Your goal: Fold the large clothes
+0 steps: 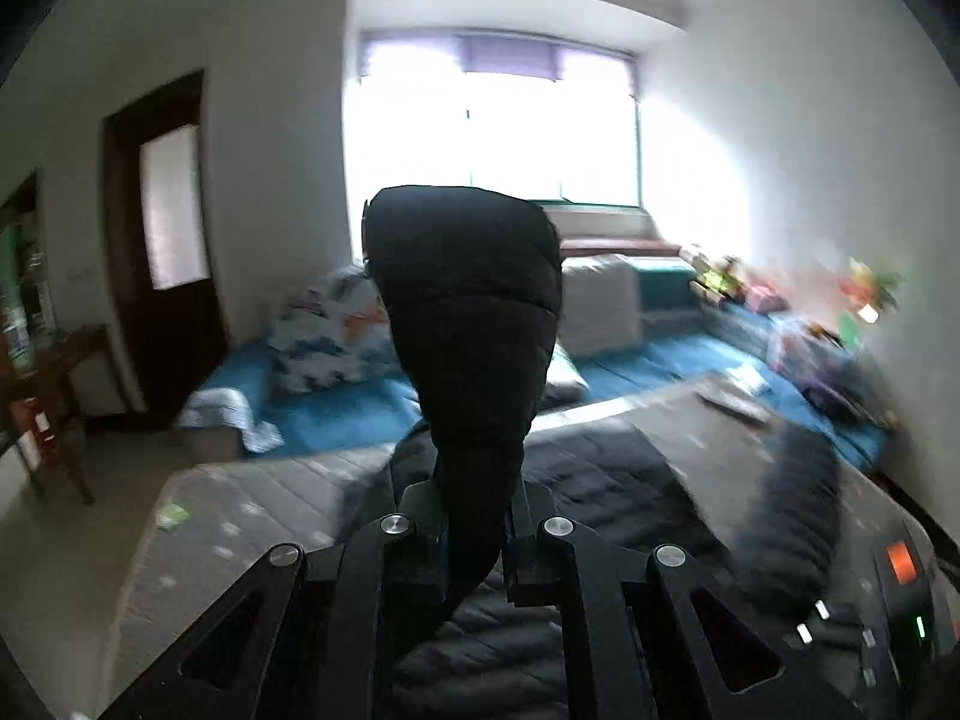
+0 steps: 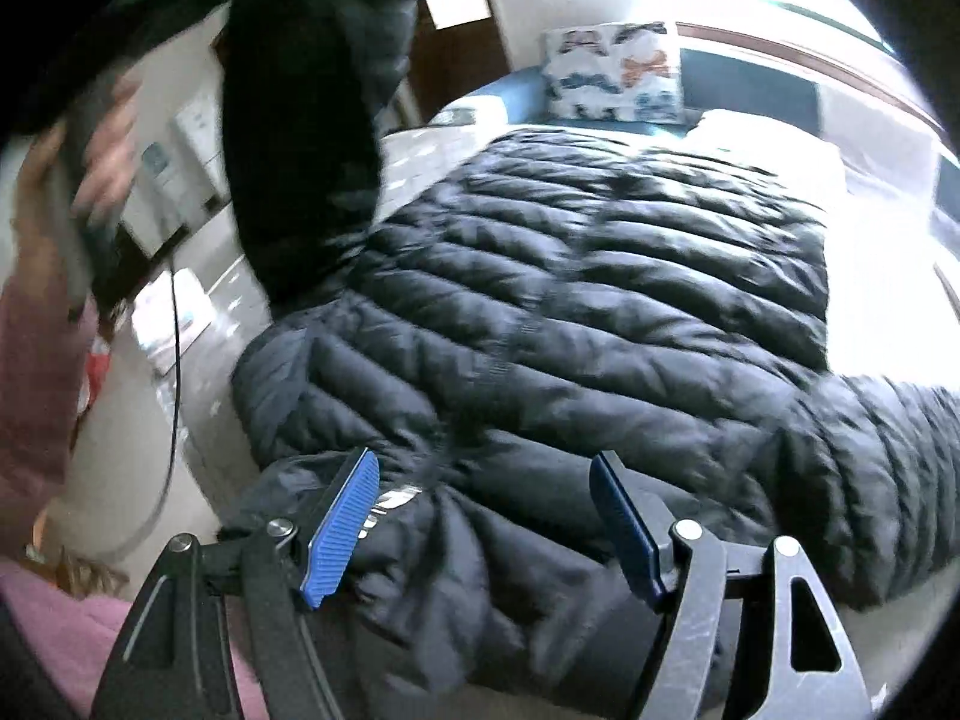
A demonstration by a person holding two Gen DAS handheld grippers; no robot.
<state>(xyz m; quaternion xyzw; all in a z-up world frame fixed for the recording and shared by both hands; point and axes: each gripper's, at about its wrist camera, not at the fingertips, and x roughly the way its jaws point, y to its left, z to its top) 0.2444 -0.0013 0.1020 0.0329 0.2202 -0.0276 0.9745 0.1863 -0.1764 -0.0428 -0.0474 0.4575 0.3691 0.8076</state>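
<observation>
Left wrist view: the left tongs (image 1: pixel 474 531) are clenched on a lifted sleeve (image 1: pixel 468 300) of the black puffer jacket (image 2: pixel 570 312) spread on the bed (image 1: pixel 240 516), while the right tongs (image 2: pixel 486 516) are held released above its collar.

Both wrist cameras overlook the jacket (image 2: pixel 570 300) closely.

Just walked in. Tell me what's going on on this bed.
A person is folding a black puffer jacket that lies spread on the bed, with a pair of tongs in each hand. The left tongs are shut on the jacket's sleeve and hold it up off the bed. The right tongs hang open over the jacket's near edge, gripping nothing. No fold is finished yet.
</observation>
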